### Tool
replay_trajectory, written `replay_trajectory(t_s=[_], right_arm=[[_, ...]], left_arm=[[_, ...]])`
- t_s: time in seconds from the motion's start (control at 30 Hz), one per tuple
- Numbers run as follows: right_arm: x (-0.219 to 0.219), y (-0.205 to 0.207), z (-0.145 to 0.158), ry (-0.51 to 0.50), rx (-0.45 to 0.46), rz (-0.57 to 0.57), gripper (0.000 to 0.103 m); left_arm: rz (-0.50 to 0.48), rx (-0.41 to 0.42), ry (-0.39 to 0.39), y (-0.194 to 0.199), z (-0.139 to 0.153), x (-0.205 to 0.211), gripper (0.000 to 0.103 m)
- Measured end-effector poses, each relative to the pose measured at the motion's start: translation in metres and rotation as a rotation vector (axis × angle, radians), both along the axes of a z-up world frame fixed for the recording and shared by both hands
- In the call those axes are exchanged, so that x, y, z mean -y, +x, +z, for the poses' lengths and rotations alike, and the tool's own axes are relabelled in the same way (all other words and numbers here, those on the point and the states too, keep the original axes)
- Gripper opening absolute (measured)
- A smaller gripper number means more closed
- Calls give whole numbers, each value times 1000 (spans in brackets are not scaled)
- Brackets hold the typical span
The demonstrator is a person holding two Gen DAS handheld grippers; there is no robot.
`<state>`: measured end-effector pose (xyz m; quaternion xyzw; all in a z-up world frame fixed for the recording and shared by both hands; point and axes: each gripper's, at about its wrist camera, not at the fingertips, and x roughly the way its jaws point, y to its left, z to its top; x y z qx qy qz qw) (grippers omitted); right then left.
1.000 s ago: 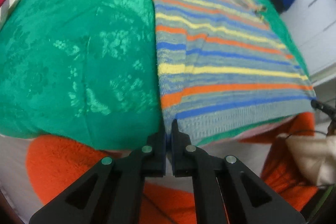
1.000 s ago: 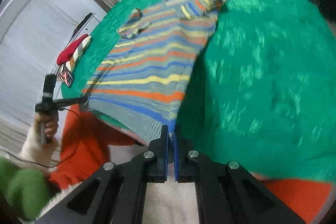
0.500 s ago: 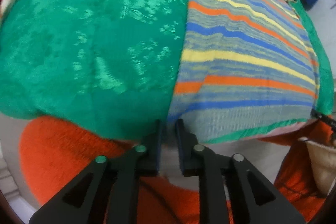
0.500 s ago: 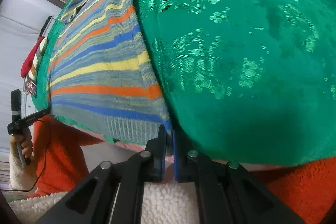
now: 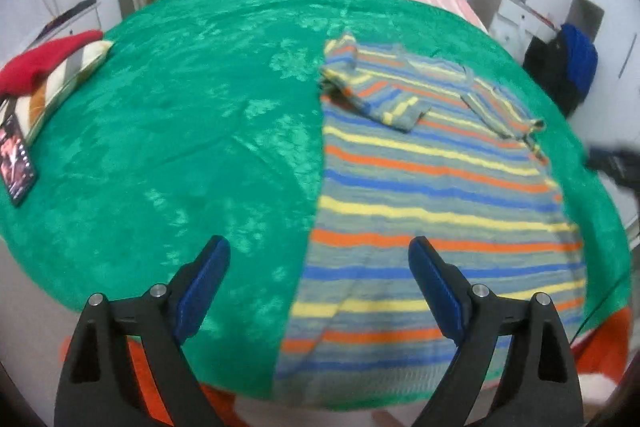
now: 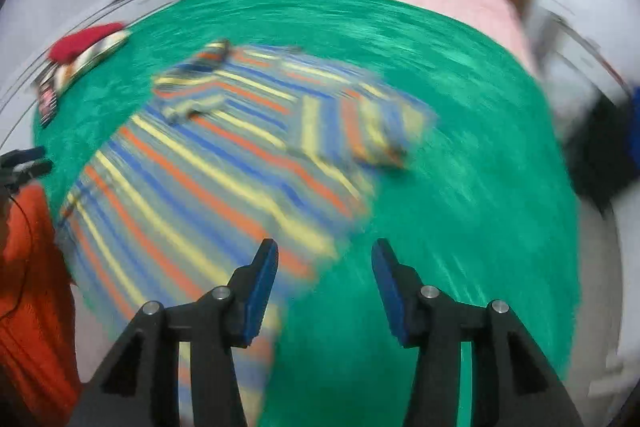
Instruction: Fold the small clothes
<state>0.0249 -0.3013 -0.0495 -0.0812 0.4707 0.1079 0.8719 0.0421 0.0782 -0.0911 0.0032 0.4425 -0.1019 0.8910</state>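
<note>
Both tongs [image 5: 319, 259] [image 6: 325, 263] just opened, apparently above sweater [image 5: 440, 211].

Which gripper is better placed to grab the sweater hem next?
Probably the left gripper: its open jaws straddle the sweater's left edge near the hem. The right gripper, also open, sits partly over bare blanket.

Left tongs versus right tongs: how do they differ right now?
The left tongs gape wide; the right tongs stand narrower. Both have just been opening. The left tongs straddle the sweater's edge; the right tongs hang over its other edge and the green blanket. Neither grips anything.
</note>
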Motion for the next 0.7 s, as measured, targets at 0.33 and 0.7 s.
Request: replay_trajectory(t_s=[0.33, 0.7], right_arm=[[-49, 147, -91, -45, -154, 95, 16], [205, 88, 4, -102, 52, -511, 6]], left_arm=[[56, -56, 46, -26, -41, -16, 92], [99, -83, -23, -22, -48, -26, 92]])
